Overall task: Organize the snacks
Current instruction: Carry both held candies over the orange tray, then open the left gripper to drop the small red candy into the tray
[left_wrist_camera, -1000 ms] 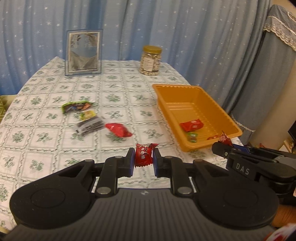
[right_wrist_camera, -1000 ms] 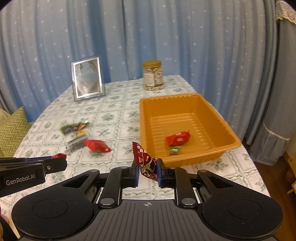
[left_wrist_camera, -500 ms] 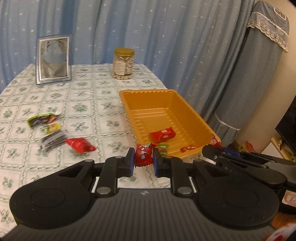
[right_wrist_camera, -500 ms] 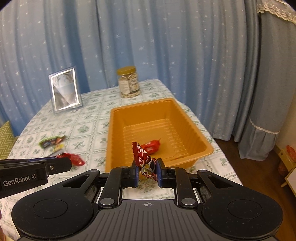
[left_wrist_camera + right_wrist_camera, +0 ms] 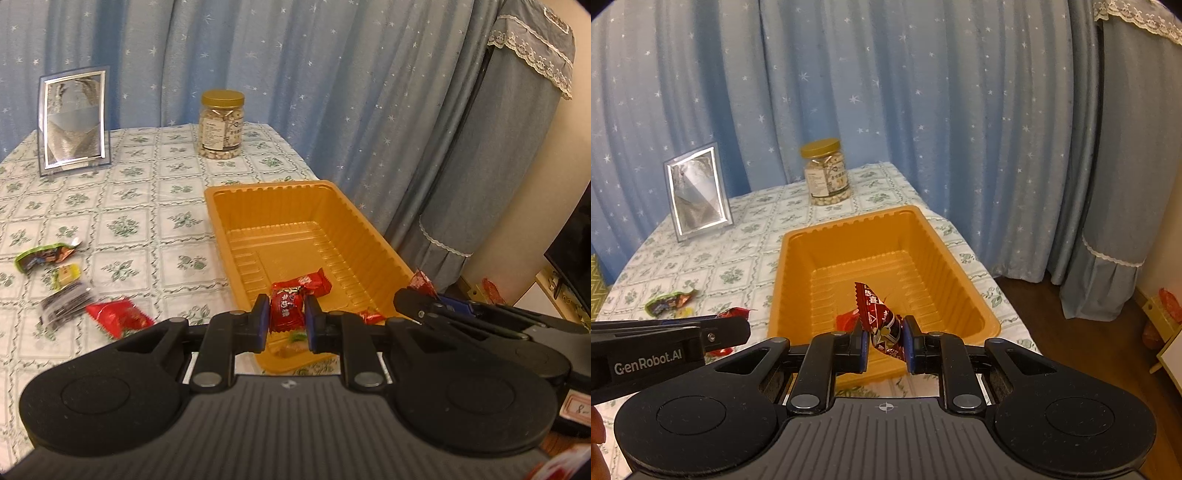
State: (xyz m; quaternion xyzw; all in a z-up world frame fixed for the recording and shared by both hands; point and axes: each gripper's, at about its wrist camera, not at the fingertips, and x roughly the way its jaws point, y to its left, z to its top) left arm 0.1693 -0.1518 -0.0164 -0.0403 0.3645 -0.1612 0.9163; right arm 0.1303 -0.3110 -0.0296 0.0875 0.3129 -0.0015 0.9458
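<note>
- The left claw (image 5: pixel 285 320) is clamped on a bright red candy (image 5: pixel 286 312), its blue pads pressing the wrapper from both sides above the near end of the orange tray (image 5: pixel 295 195).
- The right claw (image 5: pixel 884 341) is clamped on a dark red candy (image 5: pixel 877 317), whose crimped end sticks up and to the left above the pads; it hangs over the near end of the same tray.
- In the left wrist view the right claw shows at the right, just beyond the tray's near right corner, with the dark wrapper poking from its tip.
- The tray sits on the bench (image 5: pixel 147 206), which wears a green-flowered checked cloth, near its right edge.
- Inside the tray lies a red snack pack (image 5: pixel 314 282), with a small red sweet (image 5: pixel 371 316) and a green-wrapped sweet (image 5: pixel 297 336) near the front wall.
- Loose on the cloth, left of the tray, lie a green wrapper (image 5: pixel 44 255), a yellow sweet (image 5: pixel 67 274), a dark packet (image 5: pixel 64 303) and a red packet (image 5: pixel 118 316).
- A jar with a gold lid (image 5: pixel 221 125) and a silver picture frame (image 5: pixel 74 120) stand at the far side, before a blue starred curtain (image 5: pixel 295 74).
</note>
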